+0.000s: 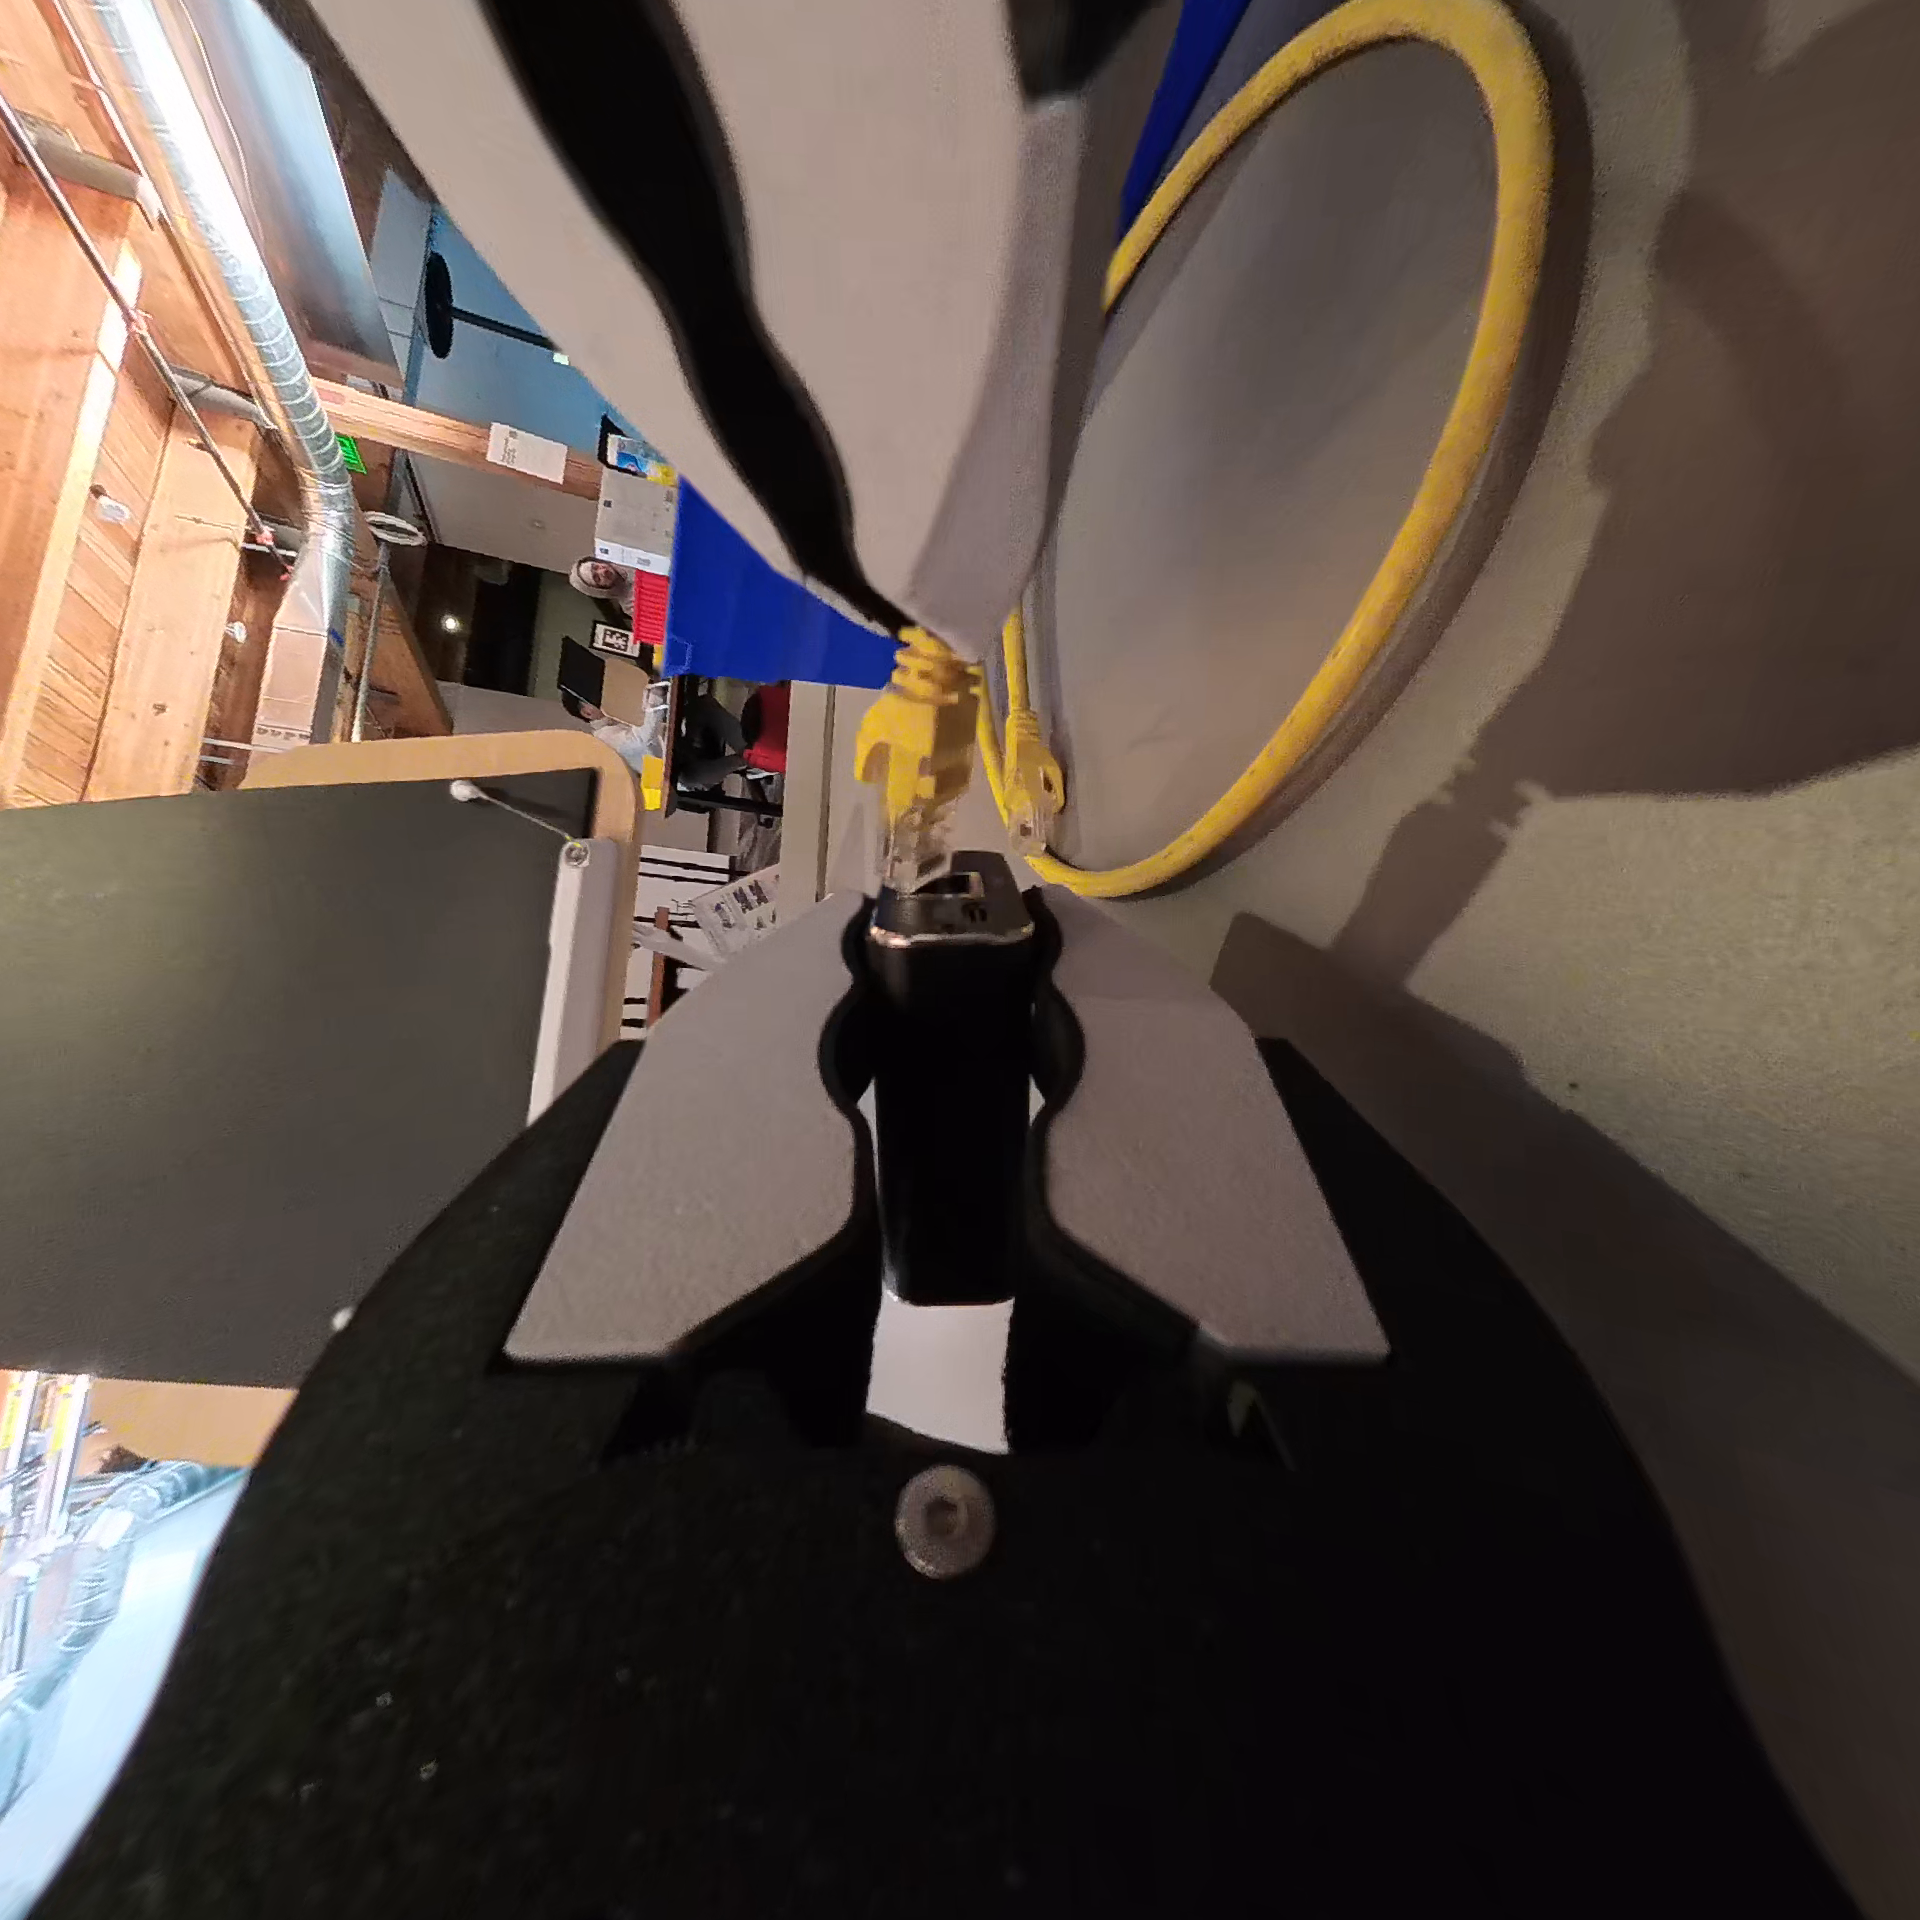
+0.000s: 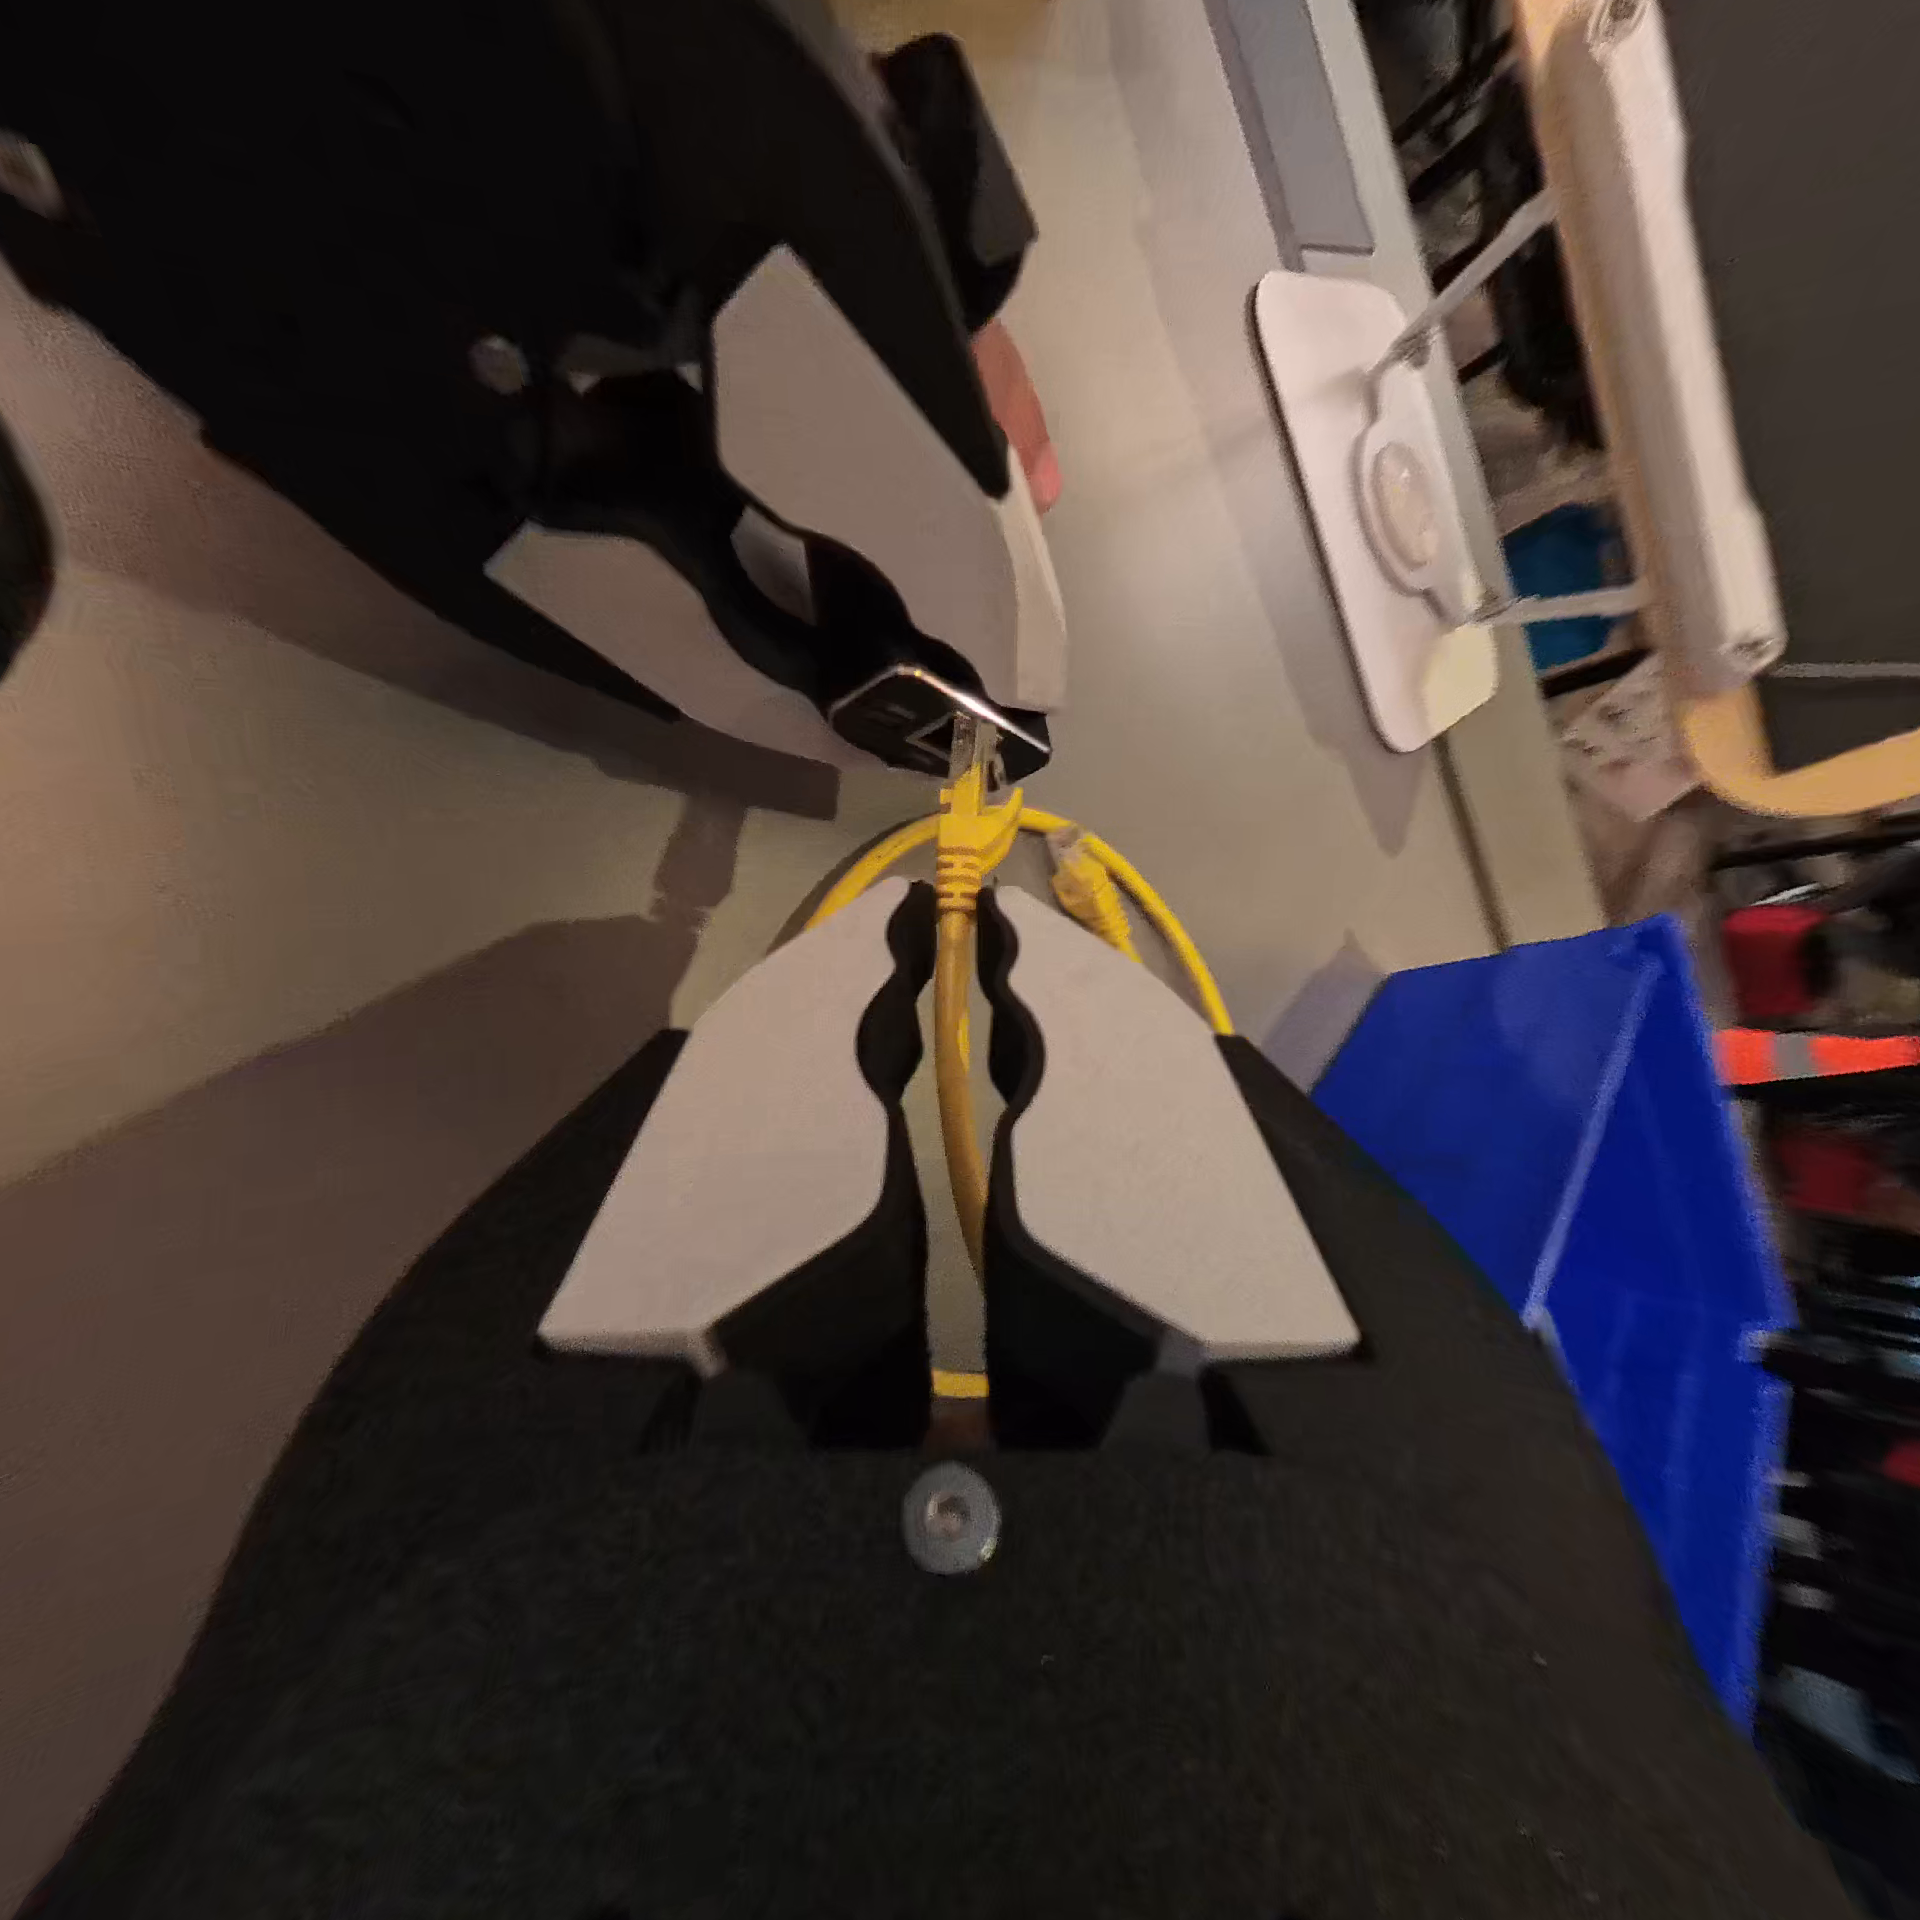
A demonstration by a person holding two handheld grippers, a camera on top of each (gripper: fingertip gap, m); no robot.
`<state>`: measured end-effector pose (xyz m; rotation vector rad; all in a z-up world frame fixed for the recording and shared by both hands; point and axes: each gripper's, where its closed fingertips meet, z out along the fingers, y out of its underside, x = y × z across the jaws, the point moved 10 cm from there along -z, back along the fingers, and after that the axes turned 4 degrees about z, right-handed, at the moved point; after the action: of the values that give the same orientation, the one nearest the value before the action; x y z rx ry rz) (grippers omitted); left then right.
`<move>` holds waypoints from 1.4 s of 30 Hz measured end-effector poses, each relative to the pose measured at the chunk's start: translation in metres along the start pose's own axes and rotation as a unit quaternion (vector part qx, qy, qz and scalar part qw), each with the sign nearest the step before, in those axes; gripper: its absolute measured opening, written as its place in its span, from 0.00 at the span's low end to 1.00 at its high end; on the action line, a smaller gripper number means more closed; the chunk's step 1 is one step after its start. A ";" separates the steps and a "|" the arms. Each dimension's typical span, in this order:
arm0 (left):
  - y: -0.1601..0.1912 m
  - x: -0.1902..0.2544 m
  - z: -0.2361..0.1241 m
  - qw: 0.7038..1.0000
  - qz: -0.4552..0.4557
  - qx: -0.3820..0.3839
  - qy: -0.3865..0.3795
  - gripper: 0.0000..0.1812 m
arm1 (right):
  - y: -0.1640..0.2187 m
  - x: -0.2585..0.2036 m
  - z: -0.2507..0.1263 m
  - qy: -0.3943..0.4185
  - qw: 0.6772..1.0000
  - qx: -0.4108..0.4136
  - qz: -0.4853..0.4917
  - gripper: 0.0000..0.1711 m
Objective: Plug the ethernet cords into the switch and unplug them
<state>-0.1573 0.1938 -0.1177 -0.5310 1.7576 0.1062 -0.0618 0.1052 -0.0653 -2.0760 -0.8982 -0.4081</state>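
The left gripper (image 1: 948, 935) is clamped on the black switch (image 1: 943, 1101), while just ahead the right gripper (image 2: 954, 904) pinches the yellow ethernet cord (image 2: 958, 1049) behind its plug (image 2: 971, 821), whose tip meets a port, so plugging in seems underway, needing a straight push.

Your pale grey, matte counter (image 1: 1714, 935) carries a looped yellow ethernet cord (image 1: 1475, 436) and a blue plastic bin (image 2: 1600, 1195).
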 end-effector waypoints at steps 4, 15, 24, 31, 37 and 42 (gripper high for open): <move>0.000 -0.003 -0.001 1.000 -0.020 0.008 0.008 0.14 | -0.001 -0.010 -0.001 0.061 0.992 0.000 -0.110 0.05; 0.000 -0.001 0.000 1.000 -0.017 0.012 0.020 0.14 | 0.009 -0.020 0.008 0.092 0.978 -0.018 -0.184 0.05; 0.000 0.000 0.000 1.000 -0.013 0.010 0.025 0.14 | 0.010 -0.021 0.009 0.101 0.974 -0.015 -0.203 0.05; -0.001 0.000 0.000 0.999 -0.012 0.013 0.027 0.14 | 0.012 -0.022 0.009 0.105 0.969 0.000 -0.223 0.05; -0.001 0.002 0.001 0.999 -0.009 0.011 0.031 0.14 | 0.013 -0.026 0.009 0.117 0.961 0.000 -0.252 0.05; -0.003 0.001 0.000 0.999 -0.018 0.018 0.037 0.14 | 0.017 -0.025 0.011 0.131 0.955 0.007 -0.267 0.05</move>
<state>-0.1564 0.1908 -0.1184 -0.5447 1.8177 0.0298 -0.0675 0.0957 -0.0959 -1.6889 -1.2847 -0.9338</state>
